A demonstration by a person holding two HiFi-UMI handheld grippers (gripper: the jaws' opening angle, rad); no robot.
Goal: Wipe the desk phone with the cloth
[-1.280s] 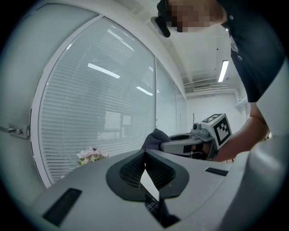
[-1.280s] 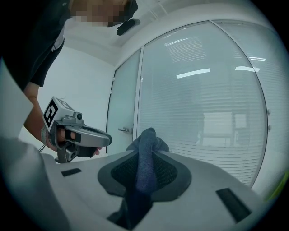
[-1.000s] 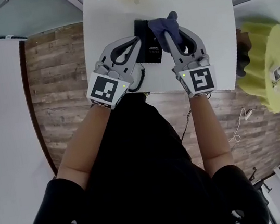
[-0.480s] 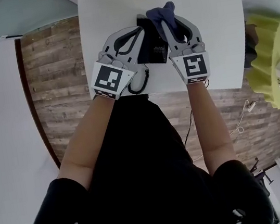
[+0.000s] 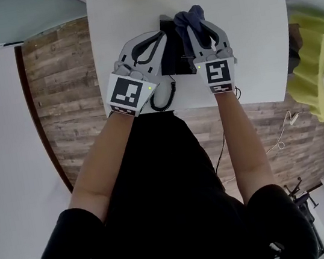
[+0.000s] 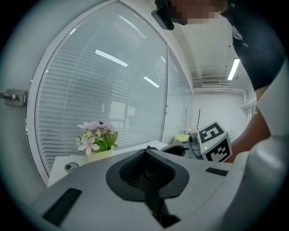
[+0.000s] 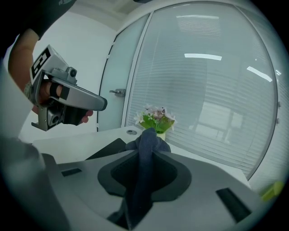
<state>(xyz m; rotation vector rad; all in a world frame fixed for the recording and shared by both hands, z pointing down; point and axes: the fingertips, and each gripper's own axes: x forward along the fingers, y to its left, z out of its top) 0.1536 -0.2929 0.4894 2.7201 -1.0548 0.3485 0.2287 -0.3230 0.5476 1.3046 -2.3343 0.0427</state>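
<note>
Right gripper view: the right hand-held gripper [image 7: 145,155] clamps the cloth [image 7: 148,137], bunched ahead for wiping the desk phone [image 5: 175,56]; the left hand-held gripper [image 6: 146,153] is closed, empty.

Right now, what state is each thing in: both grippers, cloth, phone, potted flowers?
left gripper: shut, empty.
right gripper: shut on the cloth.
cloth: bunched, clamped between the jaws.
desk phone: lying on the table, partly hidden.
potted flowers: upright.
</note>
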